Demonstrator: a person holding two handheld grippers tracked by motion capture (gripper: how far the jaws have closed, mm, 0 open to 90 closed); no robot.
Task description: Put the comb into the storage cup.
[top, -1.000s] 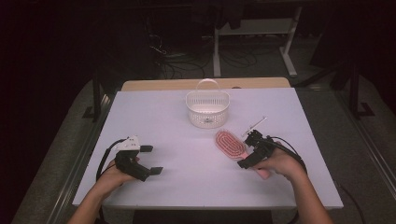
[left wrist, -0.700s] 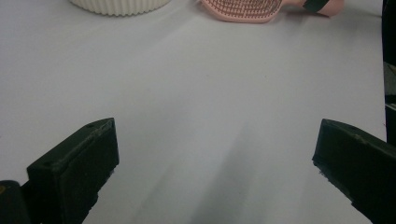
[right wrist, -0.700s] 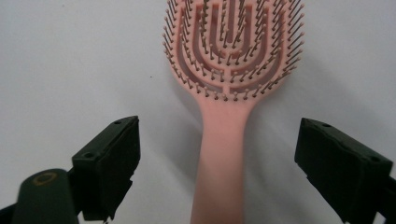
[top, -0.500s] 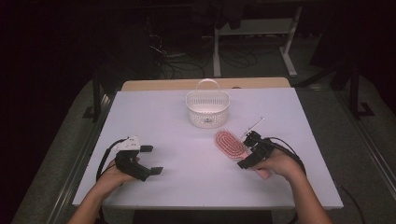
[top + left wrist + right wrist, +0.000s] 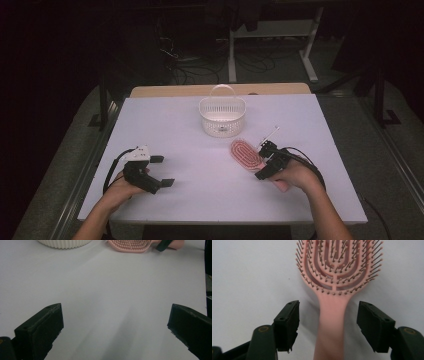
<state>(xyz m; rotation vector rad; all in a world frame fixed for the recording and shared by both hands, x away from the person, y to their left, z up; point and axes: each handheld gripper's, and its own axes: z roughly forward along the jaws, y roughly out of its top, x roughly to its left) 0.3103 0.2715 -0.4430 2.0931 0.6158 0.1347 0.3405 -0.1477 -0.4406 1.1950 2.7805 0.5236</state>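
- Right hand-held gripper (image 5: 266, 161) sits low near the right edge of the tabletop (image 5: 200, 125), the person's forearm coming in from the near edge, jaws aimed toward the far left.
- Its jaws have just been closing; the pink hairbrush (image 5: 246, 154) handle lies between them, pads clear on both sides, so nothing is clamped yet.
- Left hand-held gripper (image 5: 161, 171) rests by the near-left corner, jaws spread wide over bare tabletop, pointing right.
- Count: one hairbrush, one white basket (image 5: 222, 116), two hand-held grippers.
- The hairbrush lies flat, bristles up, right of centre; the basket stands behind it toward the far edge, apart.
- Right gripper view gives the gap beside the handle (image 5: 331, 322), too fine for the high view.
- Left gripper view catches the basket's foot (image 5: 64, 243) and brush head (image 5: 130, 245) far off.
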